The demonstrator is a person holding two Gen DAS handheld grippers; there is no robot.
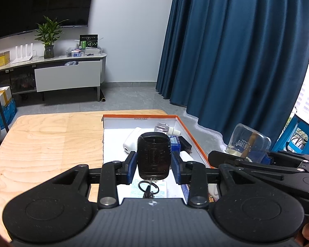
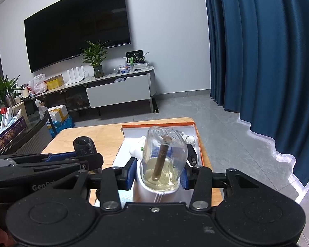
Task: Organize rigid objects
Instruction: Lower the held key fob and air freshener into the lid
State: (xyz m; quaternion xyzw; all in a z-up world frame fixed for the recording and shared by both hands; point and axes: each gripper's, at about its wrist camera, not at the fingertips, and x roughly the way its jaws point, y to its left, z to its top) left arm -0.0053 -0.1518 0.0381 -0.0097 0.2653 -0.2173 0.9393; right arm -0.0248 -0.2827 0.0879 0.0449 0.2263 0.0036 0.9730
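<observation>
Step in hand: looks like mid-carry, both grippers loaded and hanging over the orange-rimmed box (image 1: 192,135) on the wooden table (image 1: 51,135). Sorting stuff into that box seems to be the job, though which way the items are going can't be told.

Left gripper (image 1: 153,161): blue pads (image 1: 131,164) pinched in fairly narrow on a dark key fob (image 1: 153,158), one pad on each flat side. Fob stands upright between the fingers, with its key ring (image 1: 148,187) dangling just below and behind the fingertips.

Right gripper (image 2: 159,175): closed onto a clear bottle (image 2: 164,154) at its white cap end (image 2: 154,193). Bottle's upside down, glass body sticking out past the fingertips, yellowish liquid pooled near the cap and a brown stick thing inside it.

Ahead of the left fingers: the box floor, already holding a white roll (image 1: 131,140), a small clear bottle (image 1: 164,127), a blue packet (image 1: 175,143) and a black adapter-ish thing (image 1: 185,144). Pretty crowded right past the fob.

Beside the left fingers: right gripper sits just off to the right, close but not touching as far as can be seen.

Next move, best guess: if it's a drop-off, each one needs a bare patch of box floor, lowered low before the fingers spread. The bottle wants laying down gently since it's glass-looking and would roll.
</observation>
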